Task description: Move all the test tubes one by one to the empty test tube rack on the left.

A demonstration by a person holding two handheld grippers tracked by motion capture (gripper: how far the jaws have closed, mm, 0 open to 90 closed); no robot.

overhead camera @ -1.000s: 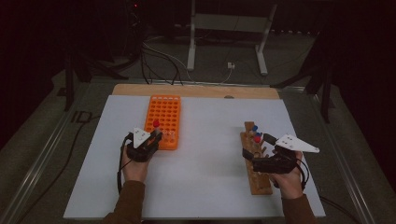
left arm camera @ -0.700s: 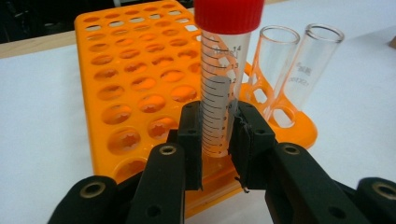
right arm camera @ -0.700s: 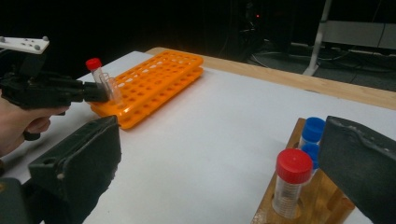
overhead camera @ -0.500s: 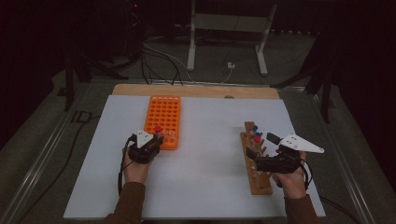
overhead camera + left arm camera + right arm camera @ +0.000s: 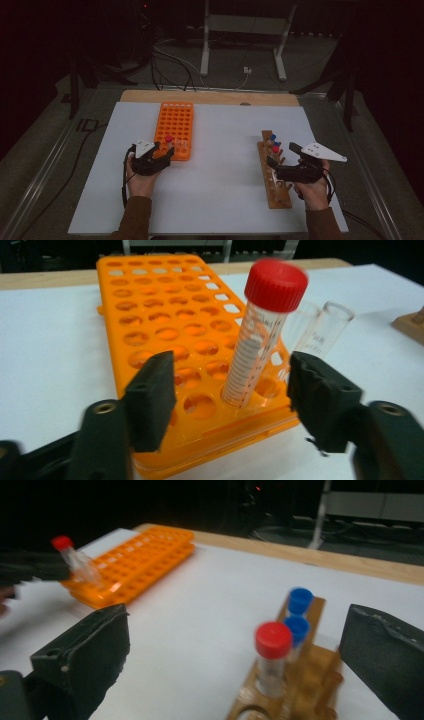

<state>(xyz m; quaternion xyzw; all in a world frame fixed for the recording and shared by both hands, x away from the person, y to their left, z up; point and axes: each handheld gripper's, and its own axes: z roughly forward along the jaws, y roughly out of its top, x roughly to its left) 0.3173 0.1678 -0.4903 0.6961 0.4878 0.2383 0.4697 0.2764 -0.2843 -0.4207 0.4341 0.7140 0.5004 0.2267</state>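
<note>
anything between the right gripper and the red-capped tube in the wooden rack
Nothing visible: the right gripper is open, and the red-capped clear tube stands in the wooden rack in the gap ahead. Two blue-capped tubes stand behind it.

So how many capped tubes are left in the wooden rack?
3: one red-capped tube nearest the right gripper, two blue-capped tubes behind it on the wooden rack. None look hidden.

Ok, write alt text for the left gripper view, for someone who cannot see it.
A red-capped tube stands tilted in a near-row hole of an orange rack, between the left gripper's two black jaws, which have just been opening and stand clear of it. Two clear uncapped tubes lean behind it, on a white table.
</note>
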